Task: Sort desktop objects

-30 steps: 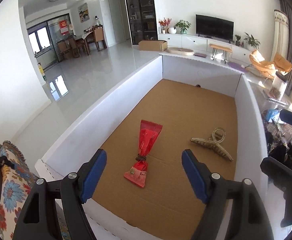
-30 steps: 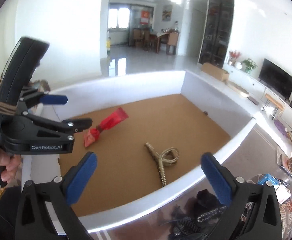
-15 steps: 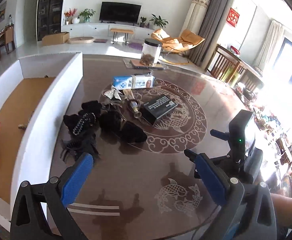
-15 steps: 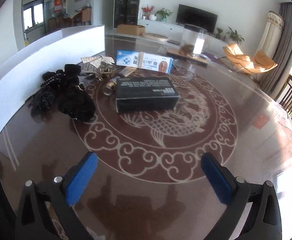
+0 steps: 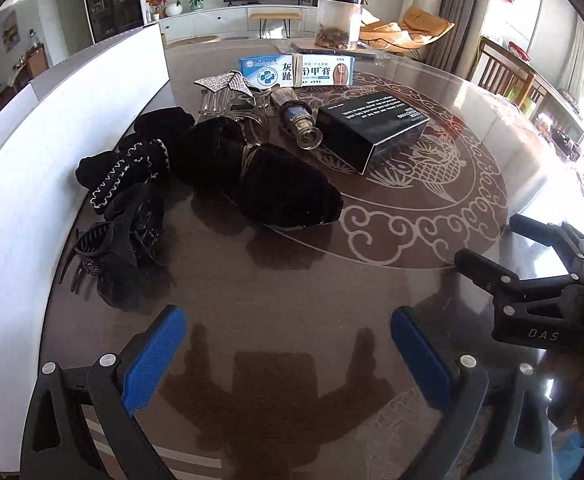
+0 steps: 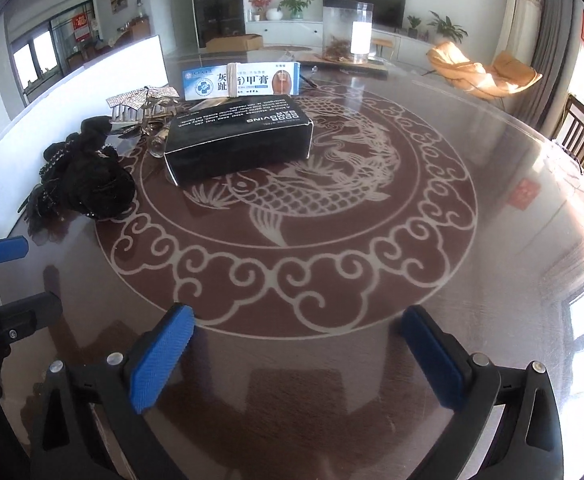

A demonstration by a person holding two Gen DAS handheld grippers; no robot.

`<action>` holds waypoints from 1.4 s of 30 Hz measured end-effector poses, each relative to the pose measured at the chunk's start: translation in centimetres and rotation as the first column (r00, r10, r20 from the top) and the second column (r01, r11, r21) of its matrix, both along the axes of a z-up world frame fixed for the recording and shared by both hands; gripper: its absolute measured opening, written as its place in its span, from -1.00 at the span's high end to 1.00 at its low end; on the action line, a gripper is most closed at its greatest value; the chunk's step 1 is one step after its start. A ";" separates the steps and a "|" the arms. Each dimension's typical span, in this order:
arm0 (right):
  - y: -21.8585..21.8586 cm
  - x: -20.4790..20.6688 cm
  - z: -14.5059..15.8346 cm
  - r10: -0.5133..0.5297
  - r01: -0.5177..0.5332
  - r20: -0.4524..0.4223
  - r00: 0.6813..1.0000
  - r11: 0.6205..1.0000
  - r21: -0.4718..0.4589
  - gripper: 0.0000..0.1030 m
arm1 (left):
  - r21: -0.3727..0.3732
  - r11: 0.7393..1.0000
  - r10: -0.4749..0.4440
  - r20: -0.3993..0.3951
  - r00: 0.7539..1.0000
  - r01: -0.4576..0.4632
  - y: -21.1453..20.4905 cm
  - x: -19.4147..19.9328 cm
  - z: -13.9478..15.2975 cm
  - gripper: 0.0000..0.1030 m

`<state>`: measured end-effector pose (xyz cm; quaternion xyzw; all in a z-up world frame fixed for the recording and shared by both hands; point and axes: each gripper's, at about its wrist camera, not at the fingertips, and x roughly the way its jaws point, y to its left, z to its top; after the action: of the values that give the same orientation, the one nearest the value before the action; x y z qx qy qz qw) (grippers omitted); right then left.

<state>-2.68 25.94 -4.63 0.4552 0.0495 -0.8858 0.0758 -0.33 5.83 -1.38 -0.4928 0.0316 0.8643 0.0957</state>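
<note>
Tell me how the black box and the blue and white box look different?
The black box is dark with small white writing; the blue and white box is pale with big characters and a rubber band round it. The black box lies nearer and looks thicker; the blue and white box sits behind it. Both are long cartons on the table.

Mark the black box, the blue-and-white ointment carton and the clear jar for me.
black box point(image 6: 238, 152): right wrist view, on its long front side.
blue-and-white ointment carton point(image 6: 242, 80): right wrist view, on its printed front face.
clear jar point(image 5: 338, 20): left wrist view, on its clear wall.
</note>
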 end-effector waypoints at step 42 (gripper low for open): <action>-0.1 0.0 0.1 -0.001 0.001 0.000 1.000 1.000 -0.002 -1.00 | -0.027 0.999 0.027 -0.077 0.997 -0.029 -0.8 0.0 -1.6 -1.00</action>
<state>-2.71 25.81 -4.58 0.4552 0.0484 -0.8858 0.0758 -0.30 5.00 -2.97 -0.4610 0.0405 0.8833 0.0754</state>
